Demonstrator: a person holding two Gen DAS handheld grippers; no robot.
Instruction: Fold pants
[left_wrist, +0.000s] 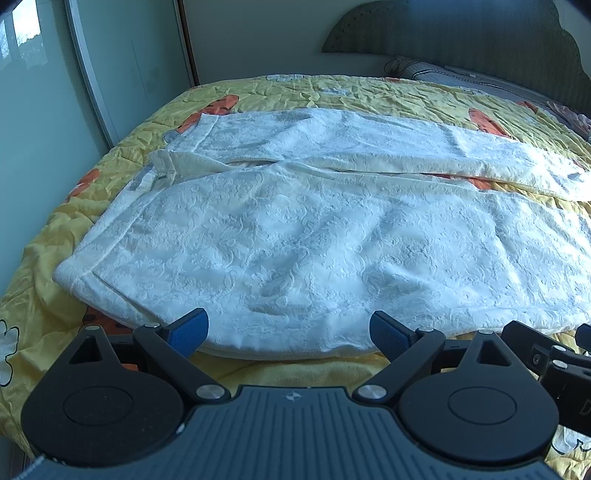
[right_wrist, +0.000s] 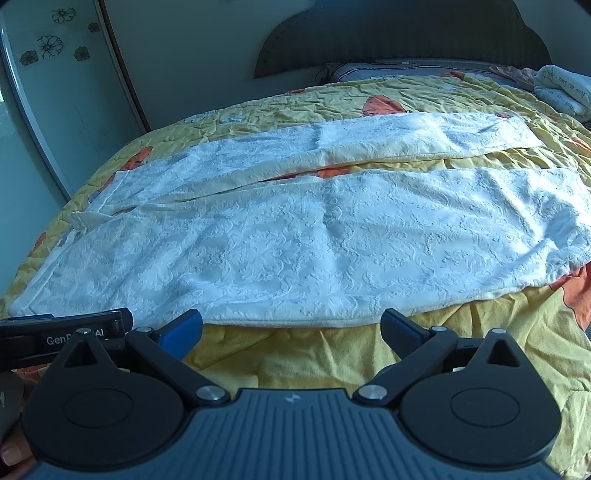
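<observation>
Left wrist view: white pants (left_wrist: 314, 236) spread flat on yellow quilt (left_wrist: 332, 92). Left gripper (left_wrist: 289, 334) and right gripper (right_wrist: 291, 332) both gape wide, holding nothing, near the pants' front edge.

White textured pants (left_wrist: 295, 229) spread flat, unfolded, legs slightly apart.

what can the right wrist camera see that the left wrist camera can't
Only the right wrist view shows the flower stickers on the wardrobe door, a folded white bundle at the far right of the bed, and the pants' leg hems. Only the left wrist view shows a bright window reflection and the waistband close up. Both show the white pants laid flat on the yellow quilt, legs apart, and each gripper's fingers open before the near edge.
</observation>
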